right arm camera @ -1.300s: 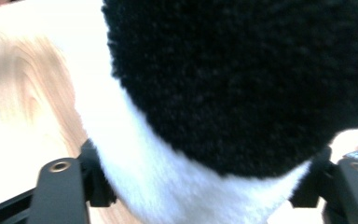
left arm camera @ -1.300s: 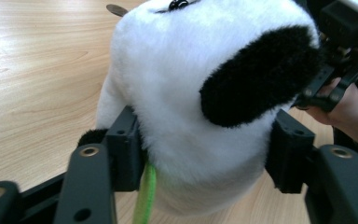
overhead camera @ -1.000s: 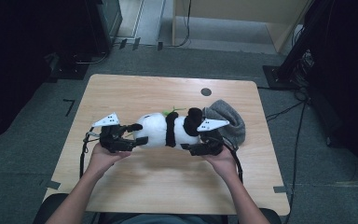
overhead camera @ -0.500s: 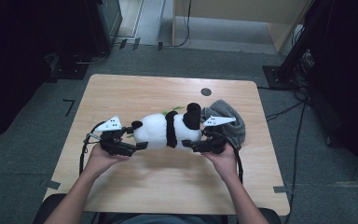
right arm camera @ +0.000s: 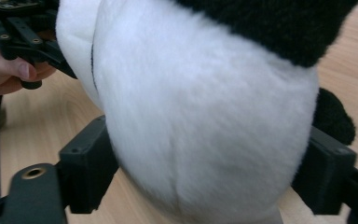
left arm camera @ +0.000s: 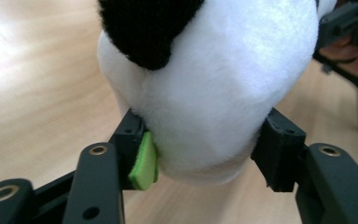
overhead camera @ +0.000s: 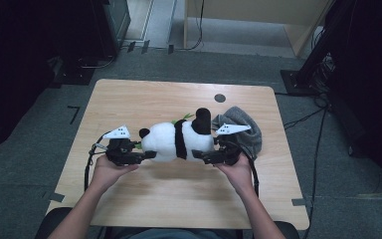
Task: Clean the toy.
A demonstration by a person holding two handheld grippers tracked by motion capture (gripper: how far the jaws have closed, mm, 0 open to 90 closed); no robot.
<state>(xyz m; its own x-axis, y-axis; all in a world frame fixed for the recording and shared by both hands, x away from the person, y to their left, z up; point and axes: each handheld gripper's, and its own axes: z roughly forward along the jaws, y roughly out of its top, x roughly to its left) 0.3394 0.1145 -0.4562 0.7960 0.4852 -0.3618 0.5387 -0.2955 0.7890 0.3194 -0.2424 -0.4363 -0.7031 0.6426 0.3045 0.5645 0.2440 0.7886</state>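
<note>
Pale wooden desk (overhead camera: 129, 99) on grey carpet, dark equipment around the far edge. Left gripper (left arm camera: 200, 151): jaws pressed into the white plush of the panda toy (overhead camera: 176, 139), one on either side, with a green felt piece (left arm camera: 143, 161) pinched against one jaw. Right gripper (right arm camera: 205, 179): jaws likewise clamped across the toy's white body, black fur just above. In the high view the panda lies on its side near the desk's middle, held between the left gripper (overhead camera: 146, 155) and the right gripper (overhead camera: 202, 157), one at each end. A grey cloth (overhead camera: 246, 132) sits just behind the right gripper, toward the right edge. A small dark disc (overhead camera: 220, 98) lies near the far edge.
</note>
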